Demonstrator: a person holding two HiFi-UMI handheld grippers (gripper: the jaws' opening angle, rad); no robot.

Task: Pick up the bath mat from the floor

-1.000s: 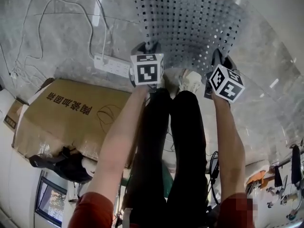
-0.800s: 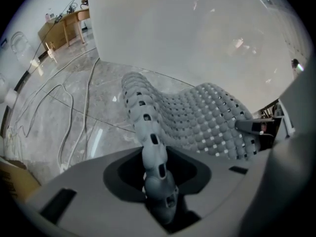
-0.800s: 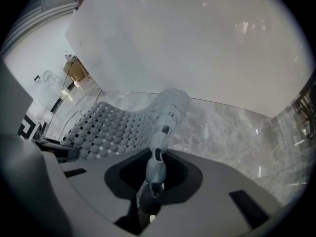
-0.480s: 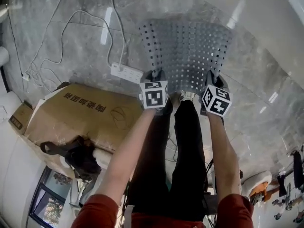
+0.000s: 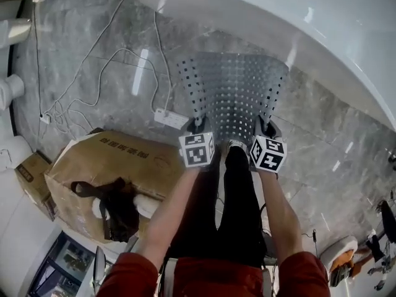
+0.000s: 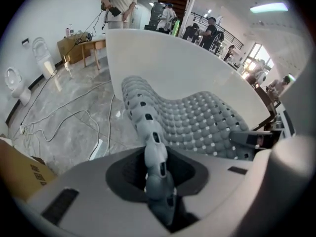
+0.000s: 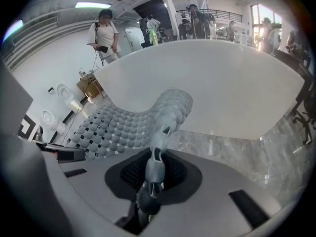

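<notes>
The grey bath mat, studded and full of holes, hangs between my two grippers with its far end down by the tub. My left gripper is shut on the mat's near left corner. Its jaws have just been closing further, with the mat's folded edge pinched between them. My right gripper is shut on the near right corner, where a thin fold of mat runs up out of the jaws. In both gripper views the mat sags away toward the white tub wall.
A white bathtub curves across the back. A power strip and loose cables lie on the marble floor at left. A cardboard box with a black bag on it stands near my left leg. People stand beyond the tub.
Both grippers have risen together with the mat's near edge in them. The mat hangs longer and narrower, and the tub has come into the head view.
</notes>
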